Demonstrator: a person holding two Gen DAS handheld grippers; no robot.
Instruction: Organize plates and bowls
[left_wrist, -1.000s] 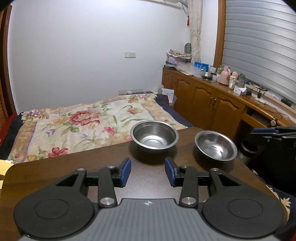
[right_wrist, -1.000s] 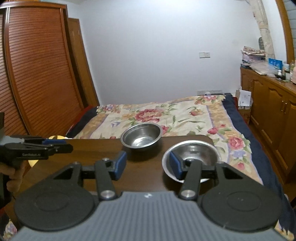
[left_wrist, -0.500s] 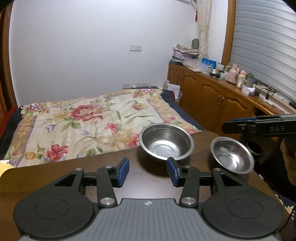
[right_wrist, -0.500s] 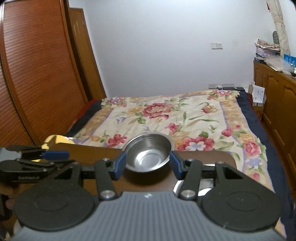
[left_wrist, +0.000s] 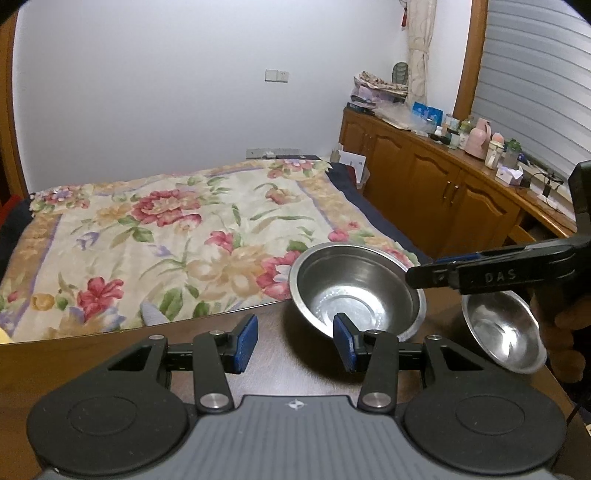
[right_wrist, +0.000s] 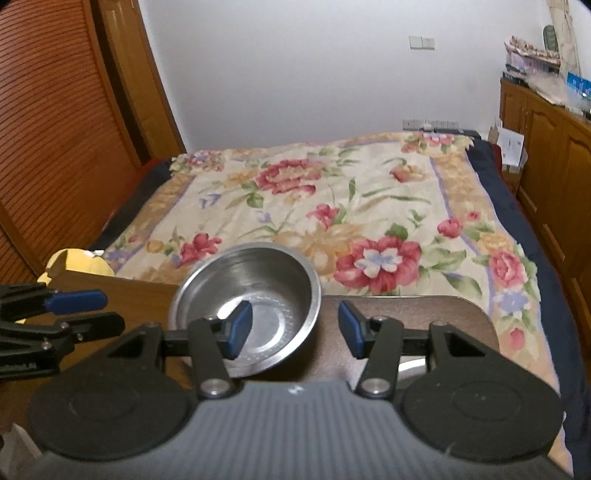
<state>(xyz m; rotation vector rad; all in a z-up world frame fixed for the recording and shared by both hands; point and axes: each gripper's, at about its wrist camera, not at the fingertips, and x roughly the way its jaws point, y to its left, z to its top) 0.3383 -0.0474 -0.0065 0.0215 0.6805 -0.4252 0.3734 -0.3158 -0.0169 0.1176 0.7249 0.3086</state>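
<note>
Two steel bowls sit on a dark wooden table (left_wrist: 280, 373). The larger bowl (left_wrist: 356, 291) is near the table's far edge; it also shows in the right wrist view (right_wrist: 255, 306). The smaller bowl (left_wrist: 502, 338) lies to its right, and only a sliver of it (right_wrist: 412, 366) shows under my right gripper. My left gripper (left_wrist: 295, 343) is open and empty, its right fingertip (left_wrist: 343, 347) in front of the larger bowl's near rim. My right gripper (right_wrist: 293, 328) is open and empty, hovering just above the larger bowl's right side; it appears from the side in the left wrist view (left_wrist: 436, 273).
A bed with a floral quilt (left_wrist: 166, 229) lies just beyond the table. Wooden cabinets (left_wrist: 443, 192) with bottles on top run along the right wall. A wooden sliding door (right_wrist: 55, 147) is on the left. Something yellow (right_wrist: 74, 262) lies by the table's left corner.
Both grippers have moved forward and toward the larger bowl. My right gripper swung left from over the smaller bowl to above the larger one. Both stay open.
</note>
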